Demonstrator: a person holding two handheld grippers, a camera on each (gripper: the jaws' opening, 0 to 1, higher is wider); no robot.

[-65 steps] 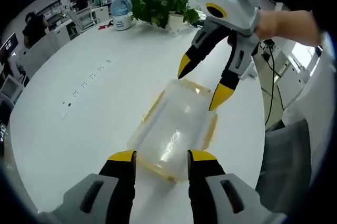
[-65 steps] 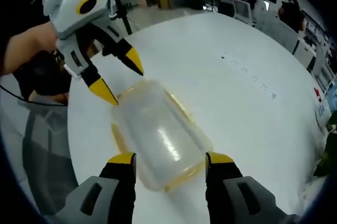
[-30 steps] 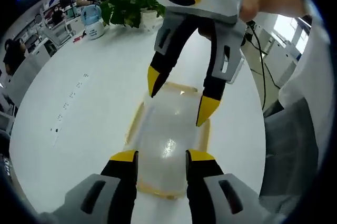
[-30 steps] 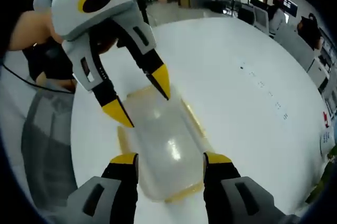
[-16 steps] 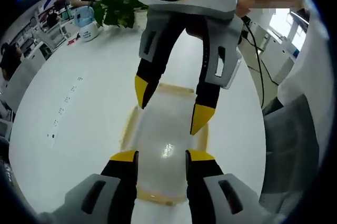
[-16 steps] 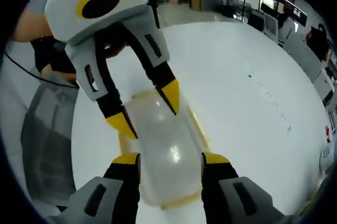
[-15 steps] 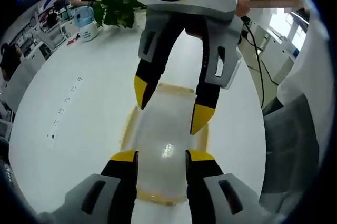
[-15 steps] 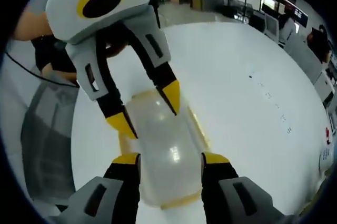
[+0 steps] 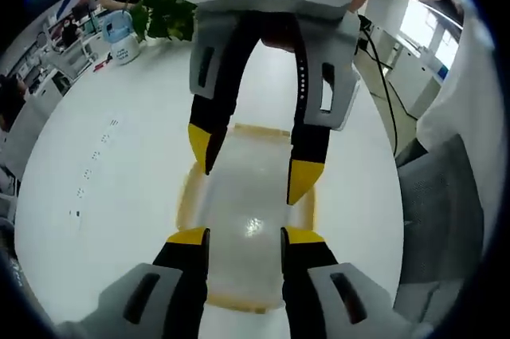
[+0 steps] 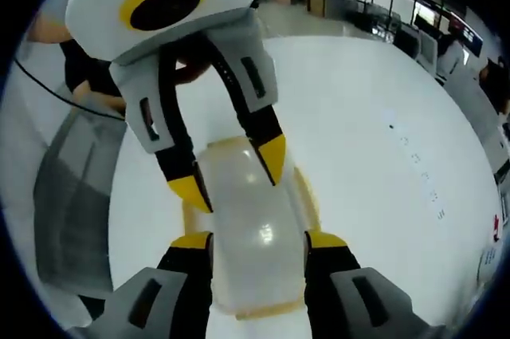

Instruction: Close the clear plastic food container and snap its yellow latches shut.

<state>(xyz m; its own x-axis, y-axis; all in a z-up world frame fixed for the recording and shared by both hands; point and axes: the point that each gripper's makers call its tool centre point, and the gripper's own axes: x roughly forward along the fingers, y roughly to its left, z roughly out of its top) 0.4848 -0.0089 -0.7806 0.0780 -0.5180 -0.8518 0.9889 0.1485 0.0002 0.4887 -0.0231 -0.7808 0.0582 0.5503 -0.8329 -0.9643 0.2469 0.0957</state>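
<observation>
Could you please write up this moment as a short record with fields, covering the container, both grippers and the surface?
surface: white table
container: clear plastic food container, lid on top, lying flat on the table
latches: yellow latches along its edges; whether snapped shut cannot be told
left gripper: open, jaws either side of the container's near end
right gripper: open, jaws either side of the opposite end, facing the left one
background: potted plant at the table's far edge

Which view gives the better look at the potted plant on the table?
The left gripper view: the potted plant stands at the far end of the white table, its green leaves clear beside a blue-and-white jug. In the right gripper view, that end of the table is cut off at the picture's right edge.
</observation>
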